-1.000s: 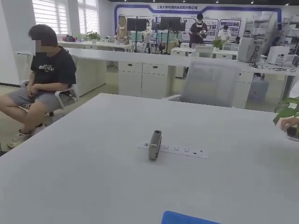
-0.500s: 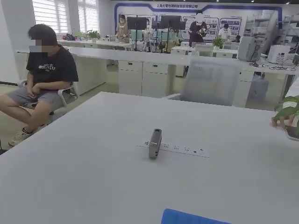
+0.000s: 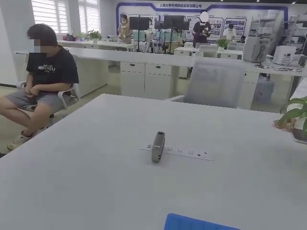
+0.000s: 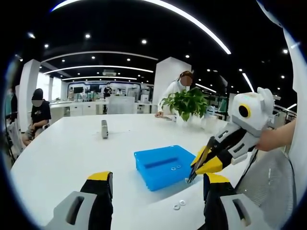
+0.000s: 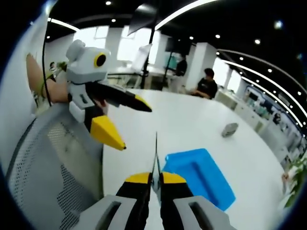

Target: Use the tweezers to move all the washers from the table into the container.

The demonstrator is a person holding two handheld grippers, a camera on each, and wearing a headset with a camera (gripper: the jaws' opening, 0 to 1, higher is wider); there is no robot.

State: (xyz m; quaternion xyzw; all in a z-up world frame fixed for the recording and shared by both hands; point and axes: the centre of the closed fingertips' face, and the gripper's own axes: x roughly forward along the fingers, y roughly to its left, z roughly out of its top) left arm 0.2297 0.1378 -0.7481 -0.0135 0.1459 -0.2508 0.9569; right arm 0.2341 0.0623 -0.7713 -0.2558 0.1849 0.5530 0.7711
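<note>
The blue container (image 4: 160, 167) lies on the white table (image 4: 72, 158) with a few washers (image 4: 173, 168) inside it. Two more washers (image 4: 179, 206) rest on the table just in front of it. My left gripper (image 4: 158, 191) stands wide open with nothing between its fingers, low over the table before the container. My right gripper (image 4: 204, 163) comes in from the right, shut on the tweezers (image 4: 192, 175), whose tip hovers at the container's near right corner. In the right gripper view the tweezers (image 5: 156, 153) stick out of the shut right gripper (image 5: 156, 178) toward the container (image 5: 201, 179).
A small grey device (image 3: 158, 146) sits mid-table beyond the container's edge (image 3: 196, 224). A potted plant (image 4: 187, 103) and a seated person are at the table's far right; another person sits to the left. A mesh chair back (image 5: 53, 167) is close beside the grippers.
The head camera has drifted slightly; nothing on the table has visibly moved.
</note>
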